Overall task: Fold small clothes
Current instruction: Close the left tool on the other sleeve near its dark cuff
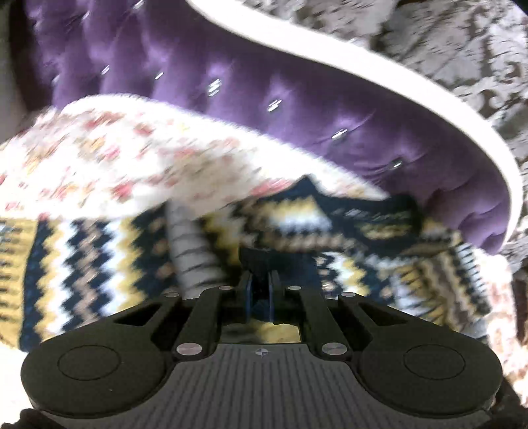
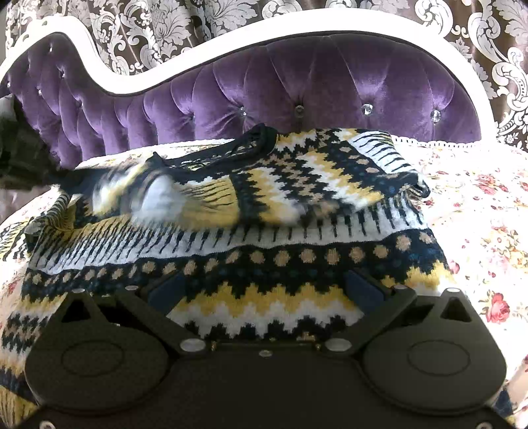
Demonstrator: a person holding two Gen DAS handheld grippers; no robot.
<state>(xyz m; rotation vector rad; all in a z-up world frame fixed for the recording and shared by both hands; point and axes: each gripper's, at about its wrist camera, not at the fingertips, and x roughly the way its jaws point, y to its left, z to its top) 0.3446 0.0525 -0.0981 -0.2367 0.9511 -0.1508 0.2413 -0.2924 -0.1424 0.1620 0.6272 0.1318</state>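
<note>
A knitted sweater (image 2: 264, 231) in navy, yellow and white zigzags lies spread on the bed. In the left wrist view my left gripper (image 1: 260, 280) is shut, with a dark knit edge of the sweater (image 1: 257, 259) pinched between its fingertips. A grey striped fold (image 1: 191, 250) is lifted beside it. The picture is smeared by motion. In the right wrist view a part of the sweater (image 2: 158, 194) on the left is blurred over the body. My right gripper (image 2: 264, 290) stands open low over the sweater's near hem, fingers (image 2: 363, 290) far apart, with the knit lying between them.
A floral bedspread (image 2: 478, 204) covers the bed under and around the sweater. Behind it rises a purple tufted headboard (image 2: 297, 82) with a white frame (image 2: 330, 19). Damask-patterned wall or curtain (image 2: 198, 13) stands beyond. A dark blurred shape (image 2: 19, 158) sits at the left edge.
</note>
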